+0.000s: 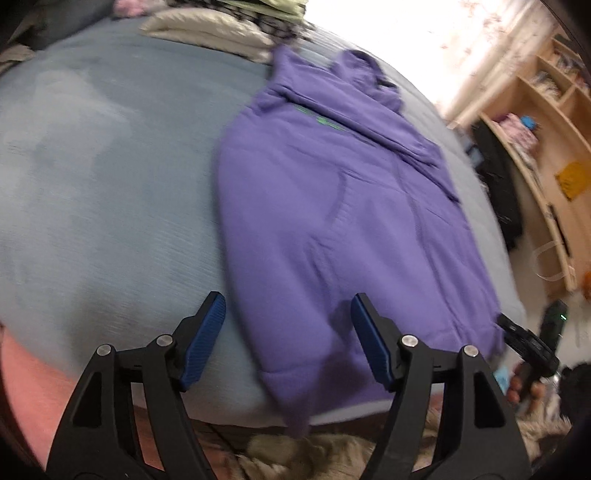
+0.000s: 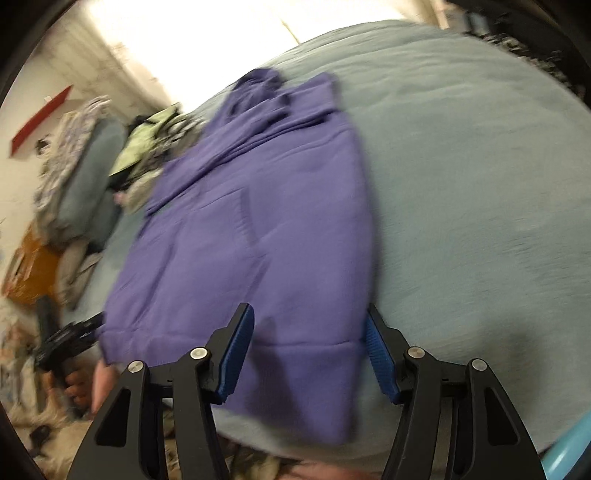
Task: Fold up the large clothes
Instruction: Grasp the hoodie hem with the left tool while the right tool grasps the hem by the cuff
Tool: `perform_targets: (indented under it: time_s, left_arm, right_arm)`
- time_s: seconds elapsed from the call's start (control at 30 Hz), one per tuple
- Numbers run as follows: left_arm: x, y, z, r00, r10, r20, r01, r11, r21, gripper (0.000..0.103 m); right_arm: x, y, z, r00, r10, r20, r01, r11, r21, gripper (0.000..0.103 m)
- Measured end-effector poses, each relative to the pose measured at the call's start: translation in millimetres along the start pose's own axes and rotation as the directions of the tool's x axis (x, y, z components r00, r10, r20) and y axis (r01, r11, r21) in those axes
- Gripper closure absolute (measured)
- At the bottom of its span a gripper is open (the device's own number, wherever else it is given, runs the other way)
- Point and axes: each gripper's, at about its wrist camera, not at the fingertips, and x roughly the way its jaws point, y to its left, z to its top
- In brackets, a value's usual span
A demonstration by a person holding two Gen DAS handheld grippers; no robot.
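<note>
— What do you get from the left wrist camera?

— The left gripper [image 1: 288, 339] pointing down at a bed [image 1: 92, 166] with a grey-blue cover. A purple hoodie [image 1: 332, 206] lies flat on it, sleeves folded in across the chest, hood at the far end, and the hem at the near edge with one corner drooping over the side. The blue pads [image 1: 207, 336] stand wide apart with nothing gripped. They sit over the hoodie's near left corner, but I can't tell whether either pad touches the cloth.

— Anything that only shows from that side?

— Cream pillows [image 1: 207, 29] at the head of the bed, wooden shelves [image 1: 546, 122] along the wall, and a green mark on the hoodie's chest. At the far right you can see the right gripper [image 1: 524, 339] with a hand [image 1: 524, 387] round its handle, just off the hoodie's other hem corner. The picture is blurred.

— And the right wrist camera?

— The same hoodie [image 2: 258, 229], on the same bed [image 2: 480, 184], seen from the other corner. The right gripper [image 2: 310, 350] hangs over the hem, its left finger above the purple cloth and its right finger by the hoodie's side edge over the cover. Its jaws are apart too, a fair gap, clamping nothing. Contact is again too blurred to call.

— What's new there?

— A heap of patterned clothes [image 2: 147, 155] beside the hoodie, and a grey-blue cushion [image 2: 92, 184] beyond that. The left gripper [image 2: 70, 343] shows at the left edge, a hand [image 2: 79, 387] on its grip, next to the hem.
</note>
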Motion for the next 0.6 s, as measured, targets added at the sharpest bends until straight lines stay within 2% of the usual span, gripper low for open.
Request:
perform_targets:
  time_s: [0.13,0.17,0.23,0.3,0.4,0.53,0.57,0.6]
  left_arm:
    - [9,-2,-3,0.999,-0.041,-0.007,0.042,0.999,0.016,0.028]
    - [12,2,-3,0.998,-0.057,-0.009,0.057,0.998,0.003,0.027]
    - [13,6,-2,0.996,-0.086,-0.005,0.086,0.996,-0.016,0.026]
    - [14,8,-2,0.995,-0.101,-0.004,0.101,0.995,-0.019,0.026]
    - [17,7,-2,0.995,-0.101,-0.003,0.101,0.995,-0.014,0.026]
    - [19,1,-1,0.993,-0.121,-0.007,0.121,0.993,-0.011,0.026]
    - [20,-3,0,0.990,-0.140,-0.014,0.140,0.990,-0.008,0.027]
    - [21,-7,0,0.989,-0.145,-0.024,0.145,0.989,0.003,0.034]
  right_arm:
    - [9,0,-2,0.999,0.038,0.005,-0.038,0.999,0.014,0.046]
    - [12,-2,-1,0.999,0.052,0.006,-0.052,0.998,0.022,0.052]
    - [18,0,3,0.998,0.067,0.011,-0.067,0.997,0.032,0.055]
    - [23,4,2,0.997,0.079,0.015,-0.080,0.996,0.037,0.063]
    - [28,8,2,0.996,0.092,0.020,-0.093,0.995,0.041,0.072]
    - [37,17,3,0.995,0.100,0.030,-0.101,0.994,0.045,0.079]
    - [39,19,4,0.994,0.100,0.032,-0.102,0.994,0.047,0.080]
    - [40,21,5,0.995,0.097,0.031,-0.098,0.994,0.048,0.081]
